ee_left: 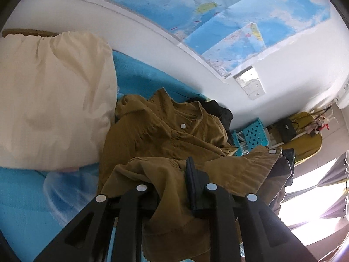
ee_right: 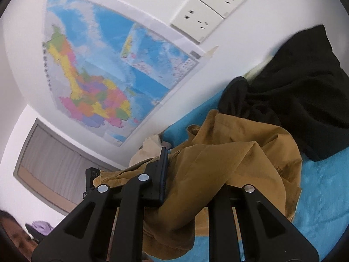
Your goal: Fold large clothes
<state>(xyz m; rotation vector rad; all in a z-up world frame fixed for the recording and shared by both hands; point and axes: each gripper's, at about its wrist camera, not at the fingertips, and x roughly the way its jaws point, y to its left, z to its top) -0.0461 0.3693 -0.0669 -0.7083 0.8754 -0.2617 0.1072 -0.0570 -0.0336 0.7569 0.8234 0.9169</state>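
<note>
Bed w/ blue sheet (ee_left: 19, 196) fills the lower part of both views; white wall behind it carries a big coloured map (ee_right: 104, 69), taped on, w/ double wall socket (ee_right: 209, 11) just beside its corner.

Cream pillow (ee_left: 50, 100) lies on the sheet, left side of L wrist view, touching the edge of the mustard jacket.

Mustard jacket (ee_left: 165, 135), corduroy-looking w/ white snap buttons, is bunched mid-bed, collar toward the wall. Part of it is lifted off the sheet and drapes over both grippers. In R wrist view the same cloth (ee_right: 229, 163) hangs in a fold from the jaws down onto the sheet.

Black garment (ee_right: 301, 100) heaped on the sheet against the wall, just beyond the jacket, touching it; in L view only a dark edge shows behind the collar.

Off the bed, L view: blue perforated basket (ee_left: 253, 135), a yellow seat w/ a black bag on it, bright window w/ curtains. R view: grey-curtained window low left; a person's head at bottom-left edge.

Left gripper (ee_left: 174, 187): clenched on a jacket fold, cloth pinched between the pads, one finger buried under fabric.

Right gripper (ee_right: 192, 174): likewise clamped on jacket cloth, fabric spilling over the far finger.
</note>
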